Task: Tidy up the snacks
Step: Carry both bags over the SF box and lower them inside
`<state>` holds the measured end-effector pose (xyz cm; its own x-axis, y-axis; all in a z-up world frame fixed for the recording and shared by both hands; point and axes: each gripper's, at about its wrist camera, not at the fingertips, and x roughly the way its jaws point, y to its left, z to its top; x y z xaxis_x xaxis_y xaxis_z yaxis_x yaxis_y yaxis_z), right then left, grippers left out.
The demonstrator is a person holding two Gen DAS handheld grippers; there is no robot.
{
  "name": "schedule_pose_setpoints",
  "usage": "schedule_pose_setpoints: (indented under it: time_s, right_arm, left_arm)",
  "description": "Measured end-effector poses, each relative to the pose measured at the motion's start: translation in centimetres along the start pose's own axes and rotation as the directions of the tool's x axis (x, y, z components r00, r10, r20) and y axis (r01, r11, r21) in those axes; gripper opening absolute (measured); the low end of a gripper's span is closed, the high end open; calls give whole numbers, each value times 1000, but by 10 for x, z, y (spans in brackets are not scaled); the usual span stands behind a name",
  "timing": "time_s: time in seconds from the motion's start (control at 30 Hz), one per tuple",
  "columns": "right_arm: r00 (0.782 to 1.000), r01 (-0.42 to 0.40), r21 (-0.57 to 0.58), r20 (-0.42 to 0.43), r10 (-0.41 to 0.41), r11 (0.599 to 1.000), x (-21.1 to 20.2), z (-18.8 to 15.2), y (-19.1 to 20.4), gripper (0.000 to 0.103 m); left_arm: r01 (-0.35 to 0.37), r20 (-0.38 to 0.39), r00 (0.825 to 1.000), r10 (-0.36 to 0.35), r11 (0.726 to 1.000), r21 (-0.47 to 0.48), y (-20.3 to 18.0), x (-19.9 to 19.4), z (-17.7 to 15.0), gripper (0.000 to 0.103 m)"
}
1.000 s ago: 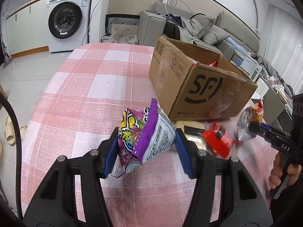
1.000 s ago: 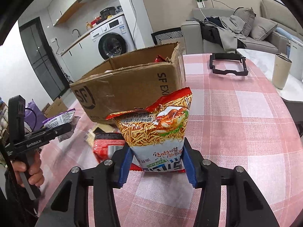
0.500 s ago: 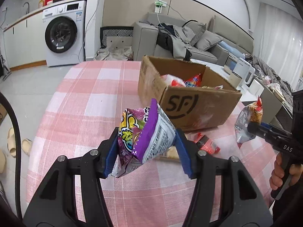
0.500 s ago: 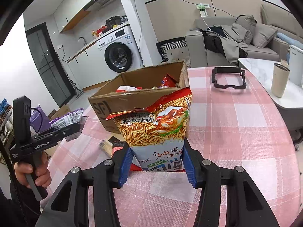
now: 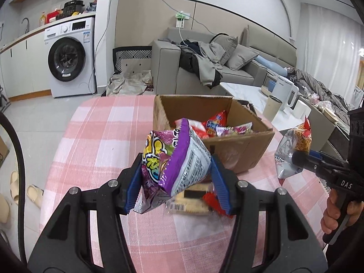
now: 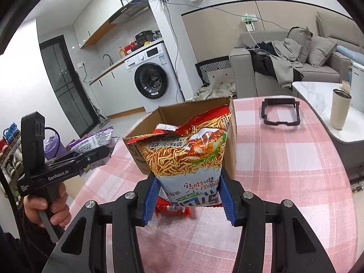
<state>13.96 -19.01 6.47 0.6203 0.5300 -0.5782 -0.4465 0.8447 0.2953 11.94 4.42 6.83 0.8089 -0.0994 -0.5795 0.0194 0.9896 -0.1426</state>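
Two jaws clamped: left gripper (image 5: 176, 177) on purple bag (image 5: 173, 159), right gripper (image 6: 188, 199) on noodle bag (image 6: 188, 152); box (image 5: 238, 150) ahead

Purple snack bag (image 5: 175, 159) and noodle-print bag (image 6: 193, 157) held upright; cardboard box (image 5: 238, 145) apparently part-filled with packets.
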Motion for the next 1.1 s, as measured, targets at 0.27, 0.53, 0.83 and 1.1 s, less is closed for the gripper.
schedule_pose_setpoints:
  time_s: [0.27, 0.53, 0.83, 1.1]
  right_arm:
    - [999, -16, 1, 43, 16, 1000, -9, 18, 8, 50]
    - [996, -24, 8, 89, 23, 1000, -13, 37, 15, 50]
    - [991, -29, 30, 129, 25, 999, -14, 58, 13, 50]
    - [991, -23, 47, 132, 17, 999, -4, 69, 6, 50]
  left_arm:
    - [7, 21, 1000, -7, 999, 31, -17, -6, 19, 54]
    - [16, 34, 999, -18, 998, 59, -32, -5, 38, 53]
    - [24, 44, 999, -28, 996, 90, -44, -1, 56, 54]
    - [8, 55, 998, -12, 996, 84, -43, 7, 73, 54]
